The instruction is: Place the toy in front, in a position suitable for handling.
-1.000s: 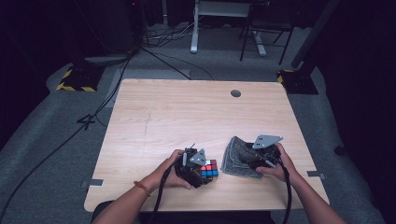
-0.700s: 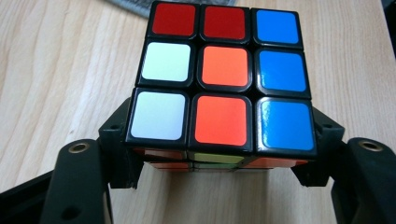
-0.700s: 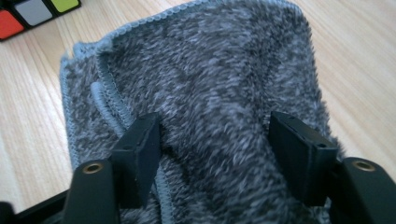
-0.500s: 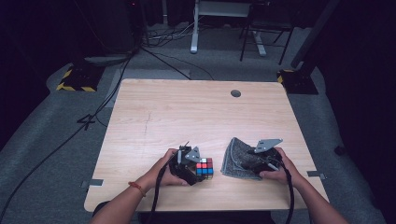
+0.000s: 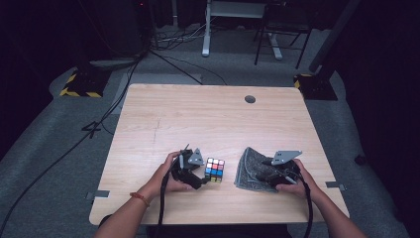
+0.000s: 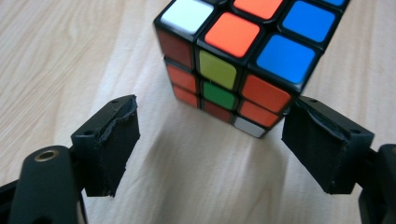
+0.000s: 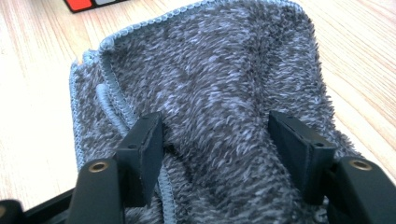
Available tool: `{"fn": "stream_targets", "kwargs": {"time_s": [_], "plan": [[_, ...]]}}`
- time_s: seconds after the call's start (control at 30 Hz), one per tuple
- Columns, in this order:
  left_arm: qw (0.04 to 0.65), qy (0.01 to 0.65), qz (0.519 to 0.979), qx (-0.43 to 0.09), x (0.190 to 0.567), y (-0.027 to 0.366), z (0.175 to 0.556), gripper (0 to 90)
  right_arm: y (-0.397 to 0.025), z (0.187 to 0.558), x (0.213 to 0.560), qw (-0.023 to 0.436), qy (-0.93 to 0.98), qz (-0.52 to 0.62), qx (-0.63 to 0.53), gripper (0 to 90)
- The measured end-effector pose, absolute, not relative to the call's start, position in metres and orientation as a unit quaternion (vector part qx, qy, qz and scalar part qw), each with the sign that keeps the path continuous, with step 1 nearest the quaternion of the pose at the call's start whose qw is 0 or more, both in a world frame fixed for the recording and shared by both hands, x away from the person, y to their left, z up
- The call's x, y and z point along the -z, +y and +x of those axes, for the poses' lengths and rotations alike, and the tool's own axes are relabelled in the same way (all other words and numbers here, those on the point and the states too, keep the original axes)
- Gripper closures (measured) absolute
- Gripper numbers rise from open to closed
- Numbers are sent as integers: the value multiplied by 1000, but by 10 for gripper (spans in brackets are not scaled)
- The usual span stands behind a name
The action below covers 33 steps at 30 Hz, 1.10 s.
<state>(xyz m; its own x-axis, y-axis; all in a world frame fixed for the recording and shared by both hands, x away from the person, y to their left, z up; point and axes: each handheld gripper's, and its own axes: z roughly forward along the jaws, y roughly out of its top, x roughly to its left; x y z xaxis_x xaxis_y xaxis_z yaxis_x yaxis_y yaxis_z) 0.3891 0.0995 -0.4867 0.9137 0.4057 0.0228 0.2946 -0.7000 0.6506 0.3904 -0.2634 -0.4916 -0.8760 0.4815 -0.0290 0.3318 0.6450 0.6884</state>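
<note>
A scrambled Rubik's cube (image 5: 214, 169) stands on the wooden table (image 5: 208, 119), near its front edge. My left gripper (image 5: 197, 172) sits just left of it. In the left gripper view the cube (image 6: 233, 56) rests on the wood just ahead of the jaw tips, and the left gripper (image 6: 212, 109) is open without touching it. A grey fluffy cloth (image 5: 250, 168) lies crumpled to the cube's right. My right gripper (image 5: 265, 172) rests on the cloth's right part. It is open (image 7: 215, 120), and a hump of the cloth (image 7: 210, 60) rises between its jaws.
A round cable hole (image 5: 250, 99) sits at the table's far side. Beyond the table are a dark floor with cables (image 5: 163, 54), a chair (image 5: 282, 29) and a desk leg (image 5: 207, 29). A corner of the cube (image 7: 88, 3) peeks in beyond the cloth.
The left gripper has drawn back a little to the left, and the cube now stands free ahead of its open jaws. The right hand has shifted slightly right on the cloth.
</note>
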Motion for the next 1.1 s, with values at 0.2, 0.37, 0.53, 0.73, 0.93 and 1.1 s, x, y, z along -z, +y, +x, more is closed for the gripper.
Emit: {"fn": "stream_targets", "kwargs": {"time_s": [0.2, 0.37, 0.53, 0.73, 0.93, 1.1], "plan": [[342, 213, 909, -102, 485, 104, 392, 214, -264, 390, 492, 104, 900, 226, -357, 374], [349, 214, 907, -97, 485, 104, 391, 217, -264, 390, 492, 103, 900, 226, -359, 374], [365, 211, 904, -64, 486, 92, 379, 165, -264, 390, 493, 104, 899, 226, -361, 374], [356, 248, 896, -89, 489, 69, 370, 152, -265, 390, 493, 105, 898, 227, -361, 374], [363, 293, 879, -101, 491, 57, 376, 156, -265, 390, 493, 105, 898, 226, -362, 372], [383, 284, 874, -92, 491, 56, 382, 161, -265, 390, 493, 105, 898, 227, -362, 372]]}}
